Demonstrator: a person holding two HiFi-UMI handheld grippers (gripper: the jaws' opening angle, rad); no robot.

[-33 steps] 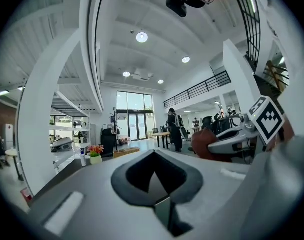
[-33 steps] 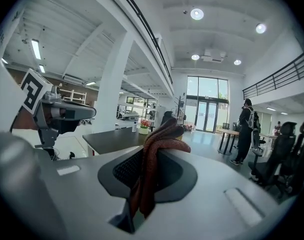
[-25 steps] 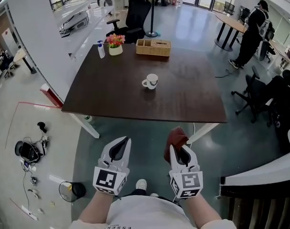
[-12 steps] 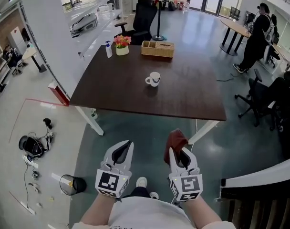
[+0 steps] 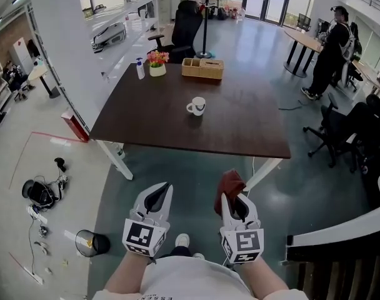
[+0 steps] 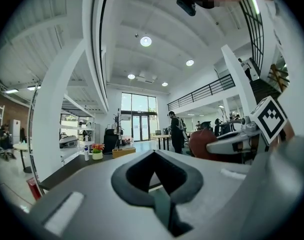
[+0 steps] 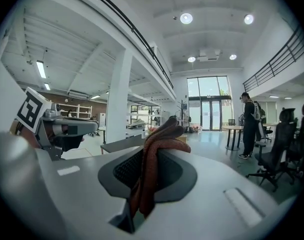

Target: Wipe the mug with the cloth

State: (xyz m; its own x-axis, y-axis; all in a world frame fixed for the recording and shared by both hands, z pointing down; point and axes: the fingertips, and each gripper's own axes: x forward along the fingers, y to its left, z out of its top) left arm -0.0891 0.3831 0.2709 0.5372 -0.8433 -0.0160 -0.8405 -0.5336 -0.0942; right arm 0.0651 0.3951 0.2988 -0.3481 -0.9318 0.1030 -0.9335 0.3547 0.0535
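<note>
A white mug (image 5: 197,107) stands near the middle of the dark table (image 5: 146,127), far ahead of both grippers. My right gripper (image 5: 233,195) is shut on a rust-red cloth (image 5: 229,183), which sticks up from between the jaws; the cloth (image 7: 156,154) fills the jaw gap in the right gripper view. My left gripper (image 5: 157,195) is shut with nothing in it, and its closed jaws (image 6: 154,181) show in the left gripper view. Both grippers hang over the floor, well short of the table's near edge.
On the table's far side stand a wooden box (image 5: 202,68), a flower pot (image 5: 156,60) and a spray bottle (image 5: 140,69). A black office chair (image 5: 180,27) is behind the table. A person (image 5: 330,45) stands at the right rear. A bin (image 5: 92,243) and cables lie on the floor left.
The view has shifted slightly, with the table a little further away in frame. Both grippers keep the same pose and the cloth stays held.
</note>
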